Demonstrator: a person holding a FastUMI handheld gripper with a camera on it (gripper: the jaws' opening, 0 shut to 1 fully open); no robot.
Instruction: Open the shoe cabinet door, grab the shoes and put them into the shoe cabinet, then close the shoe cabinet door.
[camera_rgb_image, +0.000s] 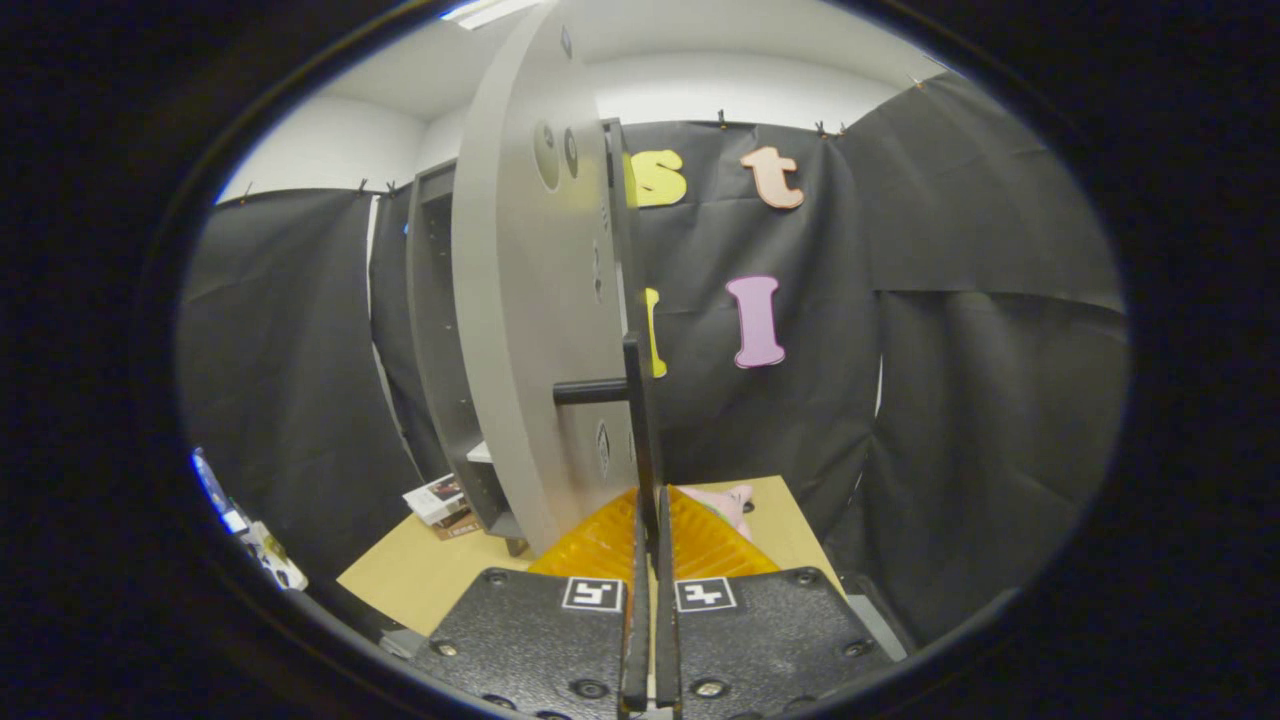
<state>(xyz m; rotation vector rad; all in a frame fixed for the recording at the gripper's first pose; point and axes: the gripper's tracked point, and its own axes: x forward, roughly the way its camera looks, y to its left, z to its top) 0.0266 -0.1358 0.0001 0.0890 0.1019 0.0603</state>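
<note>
Here the fingers (650, 530) pinch the upright handle (634, 420) of the open door (520, 330), cabinet (435, 330) just left beyond.

No readable text, brand, number or sign on any object. Gripper (650, 520): fingers drawn nearly together around thin bar of door handle (634, 400); two square black-and-white coded marker tags (650, 594) on its top plates, patterns not words. Small box (437, 497) on table (420, 570) beside shoe cabinet (440, 330) carries print, too small to read.
</note>
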